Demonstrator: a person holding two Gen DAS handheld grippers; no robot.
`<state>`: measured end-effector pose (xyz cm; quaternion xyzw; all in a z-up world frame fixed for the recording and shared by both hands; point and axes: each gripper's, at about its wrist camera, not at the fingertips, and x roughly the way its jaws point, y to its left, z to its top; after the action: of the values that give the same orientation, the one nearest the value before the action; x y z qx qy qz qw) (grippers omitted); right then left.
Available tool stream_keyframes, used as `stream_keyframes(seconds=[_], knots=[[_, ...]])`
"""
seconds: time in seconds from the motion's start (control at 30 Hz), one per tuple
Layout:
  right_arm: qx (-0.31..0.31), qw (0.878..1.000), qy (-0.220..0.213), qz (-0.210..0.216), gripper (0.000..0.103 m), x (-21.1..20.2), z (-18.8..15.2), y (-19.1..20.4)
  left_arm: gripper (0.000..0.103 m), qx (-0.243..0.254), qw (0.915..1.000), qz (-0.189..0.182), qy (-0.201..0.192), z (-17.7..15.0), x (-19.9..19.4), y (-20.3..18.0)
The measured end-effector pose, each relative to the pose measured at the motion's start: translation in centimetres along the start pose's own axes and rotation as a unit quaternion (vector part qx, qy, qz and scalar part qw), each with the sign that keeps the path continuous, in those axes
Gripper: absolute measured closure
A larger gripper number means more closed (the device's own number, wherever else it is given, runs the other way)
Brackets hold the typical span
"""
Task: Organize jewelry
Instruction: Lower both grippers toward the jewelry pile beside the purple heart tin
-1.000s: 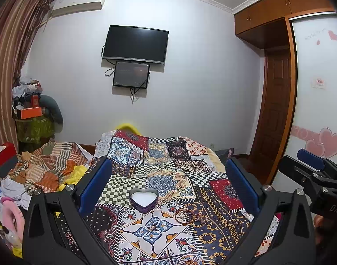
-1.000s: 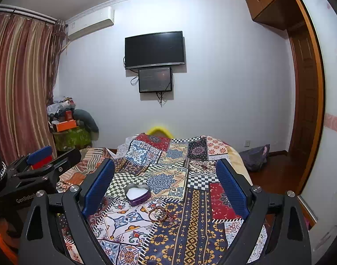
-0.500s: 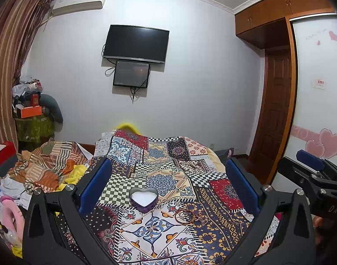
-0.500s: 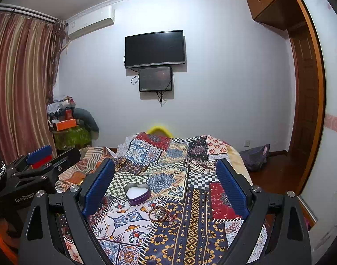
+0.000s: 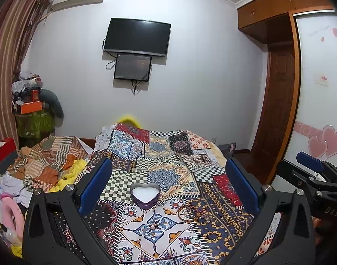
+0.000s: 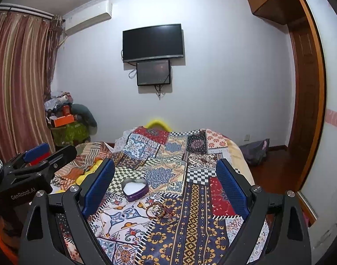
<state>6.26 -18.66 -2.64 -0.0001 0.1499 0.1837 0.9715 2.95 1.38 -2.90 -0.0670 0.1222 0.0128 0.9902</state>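
A purple heart-shaped box (image 5: pixel 145 195) with a white inside sits open on the patchwork bedspread (image 5: pixel 159 170); it also shows in the right wrist view (image 6: pixel 134 188). A small tangle of reddish bracelets or bead strings (image 5: pixel 191 212) lies just to its right and nearer me, also in the right wrist view (image 6: pixel 159 211). My left gripper (image 5: pixel 167 187) is open and empty, held above the bed short of the box. My right gripper (image 6: pixel 166 184) is open and empty, likewise short of the jewelry.
Crumpled striped and yellow cloths (image 5: pixel 49 163) lie at the bed's left. A cluttered stand (image 6: pixel 66 128) stands by the curtain. A dark bag (image 6: pixel 255 152) lies on the wood floor right of the bed. A TV (image 5: pixel 136 37) hangs on the far wall.
Almost nothing has changed; both views shift only slightly and both grippers stay open over the bed.
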Motion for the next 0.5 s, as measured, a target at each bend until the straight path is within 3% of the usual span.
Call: stream_keyframes(seconds=[0.37, 0.5], knots=[[0.021, 0.997, 0.073, -0.033, 0.012, 5.3, -2.7, -2.7, 0.000, -0.008, 0.9966, 0.051, 0.064, -2.7, 6.2, 1.8], [0.020, 0.993, 0.111, -0.038, 0.012, 7.4, -4.2, -3.3, 0.011, -0.011, 0.9923, 0.058, 0.109, -4.3, 9.2, 2.4]])
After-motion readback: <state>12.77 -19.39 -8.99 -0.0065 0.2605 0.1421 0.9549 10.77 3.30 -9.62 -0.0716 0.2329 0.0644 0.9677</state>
